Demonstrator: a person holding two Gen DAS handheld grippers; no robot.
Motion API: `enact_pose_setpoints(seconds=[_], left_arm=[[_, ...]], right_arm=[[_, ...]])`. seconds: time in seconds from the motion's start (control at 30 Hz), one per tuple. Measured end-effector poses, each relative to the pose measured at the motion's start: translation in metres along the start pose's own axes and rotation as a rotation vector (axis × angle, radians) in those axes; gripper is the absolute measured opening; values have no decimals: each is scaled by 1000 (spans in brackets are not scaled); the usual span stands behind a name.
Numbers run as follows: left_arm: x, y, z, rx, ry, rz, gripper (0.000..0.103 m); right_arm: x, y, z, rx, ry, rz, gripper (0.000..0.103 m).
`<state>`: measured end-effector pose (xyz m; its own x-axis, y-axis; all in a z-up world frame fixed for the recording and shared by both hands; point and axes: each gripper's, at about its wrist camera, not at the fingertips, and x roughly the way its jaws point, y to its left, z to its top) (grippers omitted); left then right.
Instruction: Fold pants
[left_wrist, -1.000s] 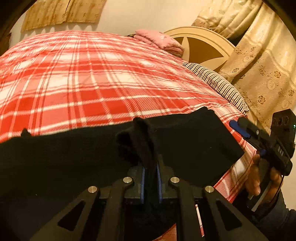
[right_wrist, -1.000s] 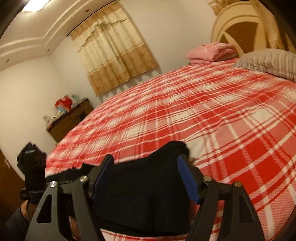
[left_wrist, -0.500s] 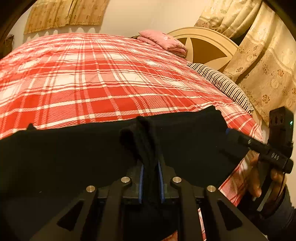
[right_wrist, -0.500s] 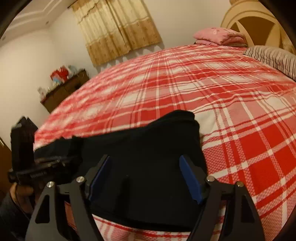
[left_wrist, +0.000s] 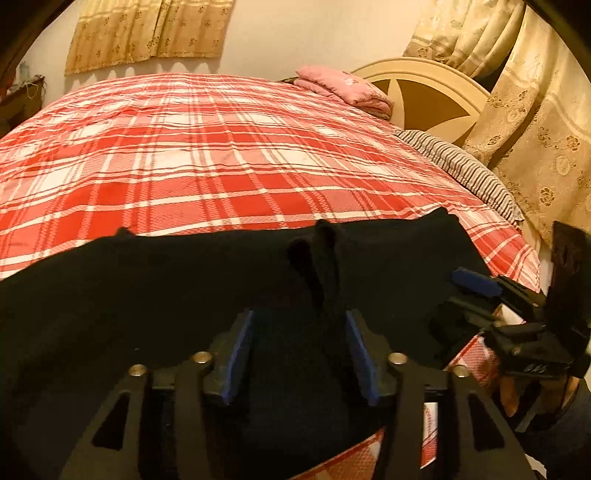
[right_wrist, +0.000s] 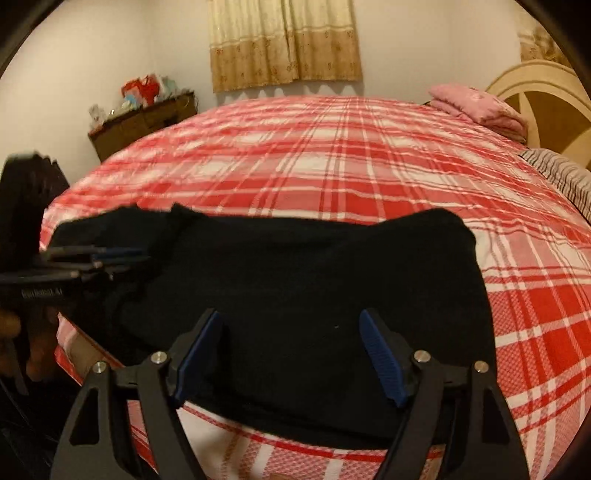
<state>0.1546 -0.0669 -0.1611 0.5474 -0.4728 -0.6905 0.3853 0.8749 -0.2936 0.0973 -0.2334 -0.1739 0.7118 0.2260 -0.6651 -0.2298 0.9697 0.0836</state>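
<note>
The black pants (right_wrist: 295, 280) lay folded in a broad dark band across the near edge of the bed (left_wrist: 221, 166), on its red and white plaid cover, with the near side of the cloth drooping over the mattress edge.

The left tongs (left_wrist: 299, 347) stood open, the blue pads spread apart with dark cloth between them; a raised ridge of fabric stood up just ahead of the gap, closer to the right pad, and neither pad pressed on it. Seen from the right wrist camera, the left tongs (right_wrist: 110, 258) reached in low over the left end of the pants.

The right tongs (right_wrist: 291, 354) were spread wide above the middle of the pants, gripping nothing. From the left wrist camera the right tongs (left_wrist: 469, 291) appeared at the right end of the pants, one blue pad above the cloth.

A pink folded blanket (left_wrist: 343, 88) sat near the cream headboard (left_wrist: 424, 92), with a striped pillow (left_wrist: 461, 170) beside it. A wooden dresser (right_wrist: 140, 122) stood against the far wall.
</note>
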Motion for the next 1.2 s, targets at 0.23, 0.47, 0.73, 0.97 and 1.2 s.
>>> enact_pose_setpoints(seconds=[0.23,0.47,0.73,0.97,1.2], left_arm=[[-11,11,-4,-16,-7,26,60],[-43,32,-6,-12,-58,115,61],[-78,76,-11,-3,-76,288,61],[-127,144,-23,-49,-125,490,61],[-136,202,-46,-214,-99,438,61]], right_arm=[[0,34,12,-54,-54,-39,80],[25,62,39,-131,-73,-66,80],[74,97,38,-243,14,-87,89],[33,98,39,-207,-94,30,87],[65,112,25,-213,87,117,86]])
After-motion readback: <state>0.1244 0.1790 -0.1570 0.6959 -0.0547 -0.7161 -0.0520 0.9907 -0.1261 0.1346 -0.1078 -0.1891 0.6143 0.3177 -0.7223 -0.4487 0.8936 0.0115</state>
